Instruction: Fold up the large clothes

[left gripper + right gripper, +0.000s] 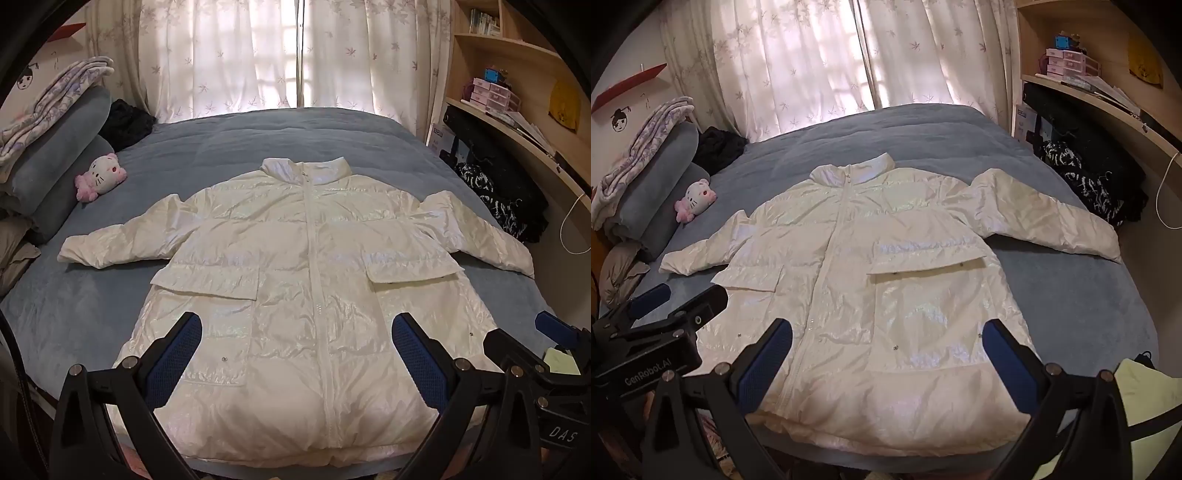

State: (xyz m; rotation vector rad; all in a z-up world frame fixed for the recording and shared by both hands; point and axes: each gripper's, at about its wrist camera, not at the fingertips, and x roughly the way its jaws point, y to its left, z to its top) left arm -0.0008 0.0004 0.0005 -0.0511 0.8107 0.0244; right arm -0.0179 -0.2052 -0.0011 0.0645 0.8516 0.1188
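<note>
A shiny white padded jacket (295, 266) lies flat and face up on the blue bed (258, 136), zipped, collar at the far end, both sleeves spread out sideways. It also shows in the right wrist view (886, 280). My left gripper (295, 332) is open and empty, hovering above the jacket's lower hem. My right gripper (886, 336) is open and empty, above the hem a little to the right. The right gripper's fingers (554, 325) show at the right edge of the left wrist view. The left gripper's fingers (701, 299) show at the left of the right wrist view.
A Hello Kitty plush (101, 177) lies at the bed's left by rolled blue bedding (55, 155) and a dark garment (125, 123). Curtains (295, 55) hang behind the bed. Shelves (517, 92) and dark patterned clothes (495, 199) stand at the right. A pale yellow cloth (1145, 398) is at near right.
</note>
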